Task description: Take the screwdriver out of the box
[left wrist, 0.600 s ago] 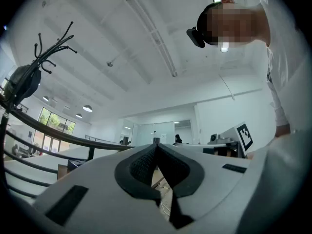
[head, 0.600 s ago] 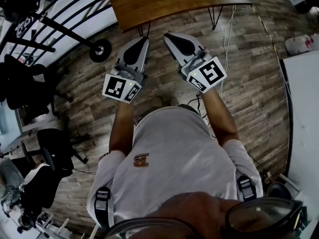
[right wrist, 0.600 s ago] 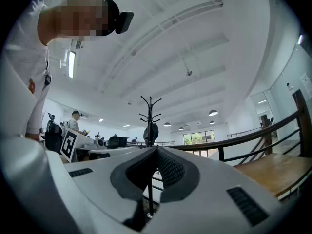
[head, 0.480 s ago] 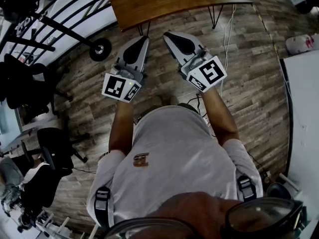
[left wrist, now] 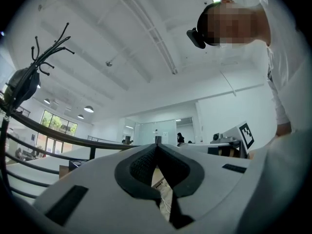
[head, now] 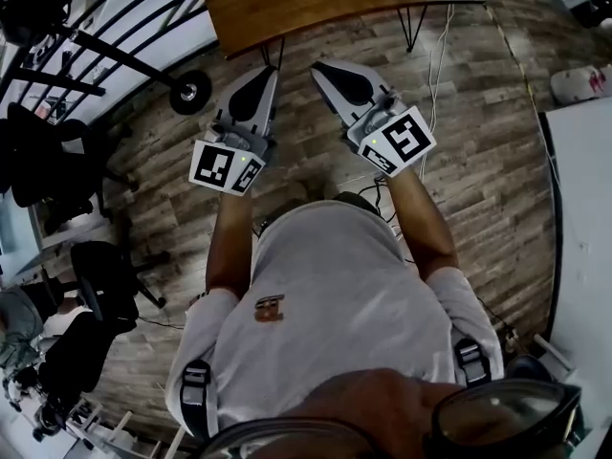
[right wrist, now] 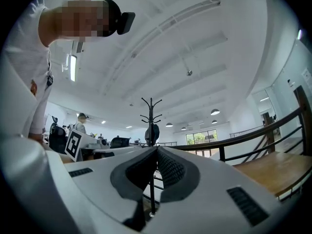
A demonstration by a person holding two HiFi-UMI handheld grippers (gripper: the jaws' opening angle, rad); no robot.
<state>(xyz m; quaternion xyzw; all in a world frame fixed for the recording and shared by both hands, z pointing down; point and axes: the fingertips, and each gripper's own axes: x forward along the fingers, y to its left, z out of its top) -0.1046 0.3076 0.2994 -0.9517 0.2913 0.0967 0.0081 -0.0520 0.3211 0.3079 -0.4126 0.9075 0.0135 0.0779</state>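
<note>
Short of the brown wooden table's [head: 287,22] near edge: grey two-jaw left gripper [head: 265,73], grey right gripper [head: 320,68], both clenched empty; likely to bump, not grasp, unless opened.

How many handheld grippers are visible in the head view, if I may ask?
2. The left gripper is at the left, the right gripper beside it at the right, both shut and empty over the wooden floor short of the table. No others appear hidden.

Holds the left gripper [head: 270,72] just left of the right gripper [head: 318,68], before the table [head: 325,3], railing [head: 105,51] further left.
</note>
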